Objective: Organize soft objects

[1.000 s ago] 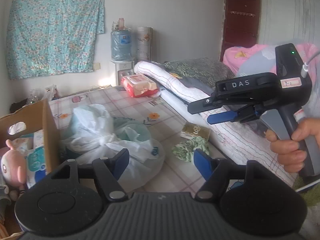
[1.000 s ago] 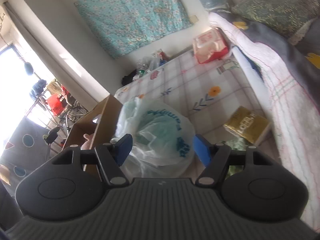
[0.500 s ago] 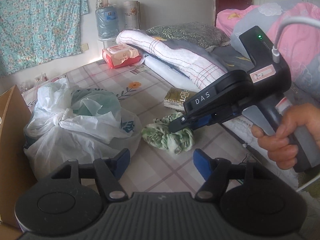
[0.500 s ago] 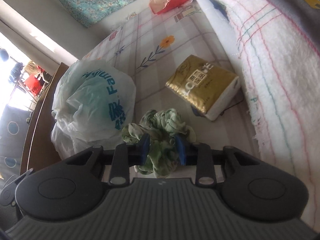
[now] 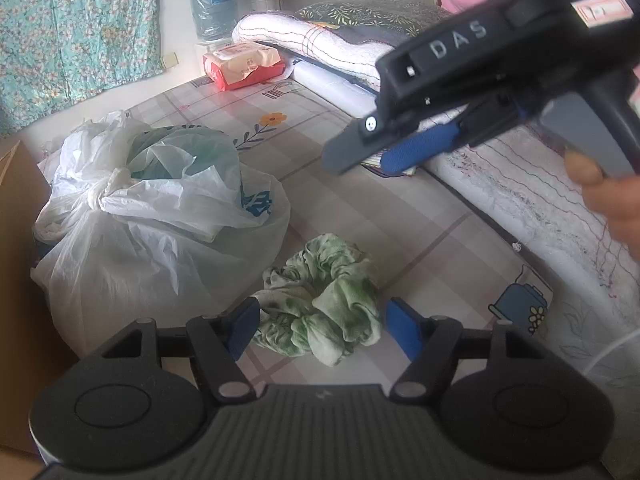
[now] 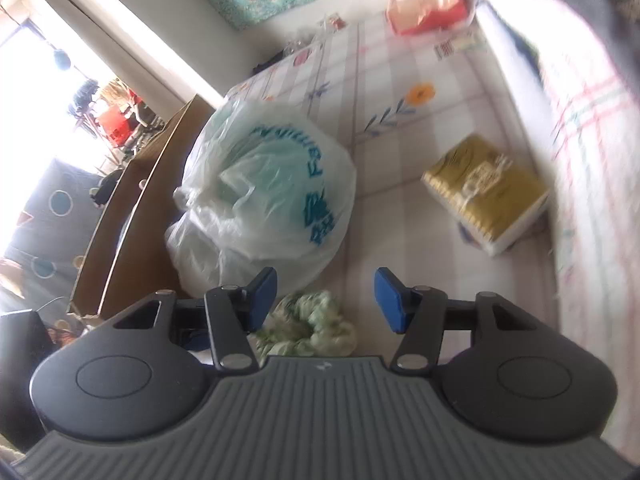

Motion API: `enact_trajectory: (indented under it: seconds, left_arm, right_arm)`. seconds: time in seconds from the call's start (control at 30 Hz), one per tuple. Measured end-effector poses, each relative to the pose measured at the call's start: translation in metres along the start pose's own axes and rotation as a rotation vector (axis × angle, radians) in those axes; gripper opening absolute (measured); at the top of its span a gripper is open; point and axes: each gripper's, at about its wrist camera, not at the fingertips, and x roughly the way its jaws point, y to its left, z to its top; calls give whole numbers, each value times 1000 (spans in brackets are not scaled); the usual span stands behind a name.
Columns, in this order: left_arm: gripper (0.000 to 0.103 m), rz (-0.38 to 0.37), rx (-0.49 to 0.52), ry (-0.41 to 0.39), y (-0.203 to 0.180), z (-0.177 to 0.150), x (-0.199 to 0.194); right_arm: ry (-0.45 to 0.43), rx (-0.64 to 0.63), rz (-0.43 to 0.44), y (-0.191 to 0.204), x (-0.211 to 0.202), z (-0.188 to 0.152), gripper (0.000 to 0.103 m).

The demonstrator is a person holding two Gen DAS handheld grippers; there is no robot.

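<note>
Since a second before, both hand-held grippers had dropped toward the patterned mat, and the right one, which had pinched at the green scrunchie half a second earlier, had let it go.

The left hand-held gripper [image 5: 320, 330] hung low with its blue pads spread wide, and the green scrunchie [image 5: 320, 300] lay on the mat between and just ahead of them, untouched by either pad. It was a crumpled ring of thin mottled green cloth, gathered into soft ruffles. To the left of that gripper sat a knotted plastic bag [image 5: 160, 216], translucent white with teal lettering, wrinkled and puffed. Further left stood the flat brown wall of a cardboard box [image 5: 20, 280].

The right hand-held gripper [image 6: 326, 300] was opening its jaws; the same scrunchie [image 6: 308, 328] lay beneath and between its blue pads, loose, with nothing pressing on it. In the left wrist view that gripper [image 5: 400, 156] hovered above and to the right, a matte black body held by a hand [image 5: 612, 200].

Ahead and right of the right gripper lay a gold-wrapped tissue pack [image 6: 484, 196], a glossy block with white ends, beside a folded white quilt [image 5: 320, 40] stitched with coloured lines. Far ahead sat a red and white wipes pack [image 5: 244, 64]. The mat [image 5: 360, 208] was smooth, printed with checks and flowers.
</note>
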Motion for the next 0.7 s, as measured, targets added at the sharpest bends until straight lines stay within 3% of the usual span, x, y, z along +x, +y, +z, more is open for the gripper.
enact_trajectory:
  seconds: [0.1, 0.2, 0.37, 0.5, 0.7]
  left_arm:
    - [72, 6, -1, 12, -1, 2, 3]
    - [72, 17, -15, 39, -1, 2, 8]
    - [72, 14, -36, 59, 1, 4, 10]
    - [72, 12, -44, 64, 4, 4, 12]
    - [72, 6, -51, 63, 4, 3, 12]
  right_arm:
    - [-43, -60, -78, -3, -7, 25, 76]
    - [-58, -126, -182, -12, 1, 44, 79]
    - [25, -127, -280, -43, 29, 53, 79]
    - [34, -177, -348, -41, 45, 46, 80]
    - [36, -223, -390, -26, 43, 36, 69]
